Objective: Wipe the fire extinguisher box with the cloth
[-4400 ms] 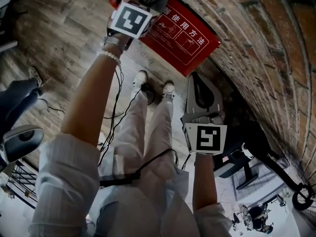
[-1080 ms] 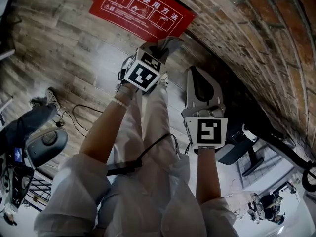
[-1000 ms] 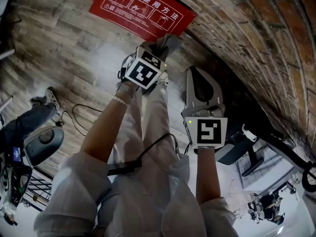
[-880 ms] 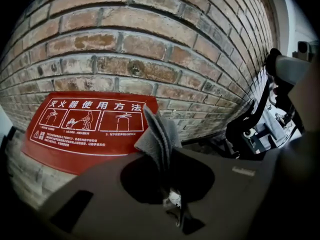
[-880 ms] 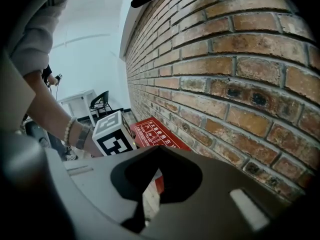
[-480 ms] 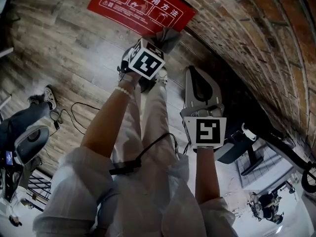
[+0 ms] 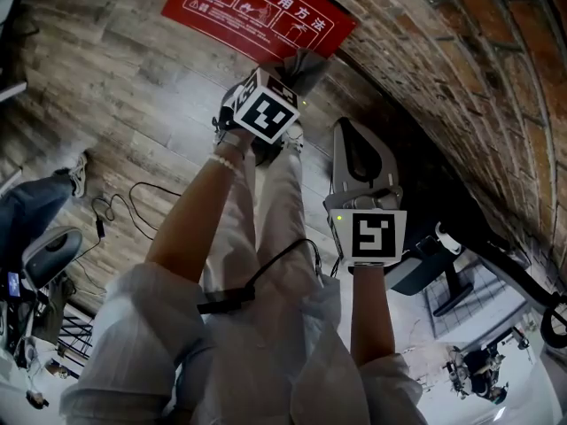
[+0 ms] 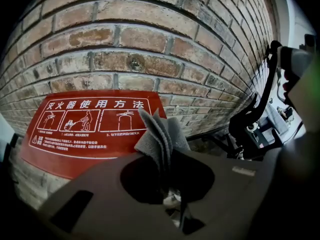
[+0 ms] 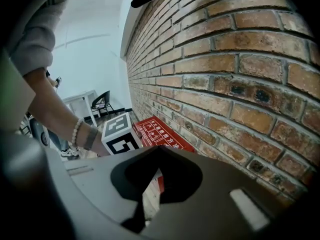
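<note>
The red fire extinguisher box point(image 7: 257, 11) with white instruction print stands on the floor against the brick wall. It fills the left of the left gripper view point(image 8: 85, 129). My left gripper point(image 7: 288, 82) is shut on a folded grey cloth point(image 7: 306, 65), which hangs just short of the box's near edge. The cloth point(image 8: 160, 136) sticks up between the jaws in front of the box's right corner. My right gripper point(image 7: 354, 131) hangs lower right beside the wall, jaws together and holding nothing. Its own view shows the box point(image 9: 160, 131) and the left gripper's marker cube point(image 9: 120, 134).
The brick wall point(image 7: 461, 87) runs along the right. A black scooter frame point(image 8: 255, 119) and stand point(image 7: 443, 273) sit at the right. A cable point(image 7: 124, 206) lies on the plank floor. Another person's shoe point(image 7: 75, 173) and a grey seat point(image 7: 49, 251) are at the left.
Some seconds ago the cloth was over the red box's top. The left gripper has since pulled back to the box's near edge; over the last second it barely shifted. The right gripper stayed put.
</note>
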Available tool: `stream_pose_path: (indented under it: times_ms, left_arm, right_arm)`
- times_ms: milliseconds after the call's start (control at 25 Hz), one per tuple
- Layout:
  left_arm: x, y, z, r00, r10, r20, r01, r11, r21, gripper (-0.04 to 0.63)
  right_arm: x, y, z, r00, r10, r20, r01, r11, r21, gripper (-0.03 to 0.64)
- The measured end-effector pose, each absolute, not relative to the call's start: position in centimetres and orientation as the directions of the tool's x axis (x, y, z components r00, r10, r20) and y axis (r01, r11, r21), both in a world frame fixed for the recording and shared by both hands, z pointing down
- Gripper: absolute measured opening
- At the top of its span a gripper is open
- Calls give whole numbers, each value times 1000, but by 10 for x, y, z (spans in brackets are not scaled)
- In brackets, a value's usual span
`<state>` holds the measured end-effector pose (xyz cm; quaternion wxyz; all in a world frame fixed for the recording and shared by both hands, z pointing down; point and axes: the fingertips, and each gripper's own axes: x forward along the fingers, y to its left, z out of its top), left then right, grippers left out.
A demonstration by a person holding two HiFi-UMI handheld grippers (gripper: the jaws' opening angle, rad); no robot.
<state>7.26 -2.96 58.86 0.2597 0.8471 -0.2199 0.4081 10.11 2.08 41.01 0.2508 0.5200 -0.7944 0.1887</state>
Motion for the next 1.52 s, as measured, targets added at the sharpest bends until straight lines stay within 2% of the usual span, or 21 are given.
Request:
stream_pose_path:
  times_ms: [1520]
  left_arm:
    - [-31, -101, 590, 497, -242, 833, -648, -742, 171, 12]
  right_arm:
    - [33, -10, 416, -396, -686, 611, -885, 463, -54, 8]
